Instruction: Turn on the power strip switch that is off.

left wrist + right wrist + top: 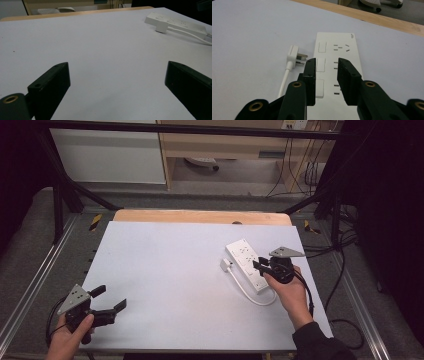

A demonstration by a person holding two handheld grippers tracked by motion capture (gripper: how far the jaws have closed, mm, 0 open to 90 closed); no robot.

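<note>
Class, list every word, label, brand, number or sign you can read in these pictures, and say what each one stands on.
None can be read.
Power strip: a small grey mark at its far corner, too small and blurred to read.
Plug: no print to be seen.
Yellow and black striped tape on the floor beside the table: a warning pattern, no words.

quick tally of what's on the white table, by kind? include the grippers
Power strip: 1, white
Plug on the strip's own white cable: 1, lying beside the strip, not plugged in
Grippers: 2, left gripper with jaws wide apart, right gripper over the strip with jaws close together
Total: 4
</note>
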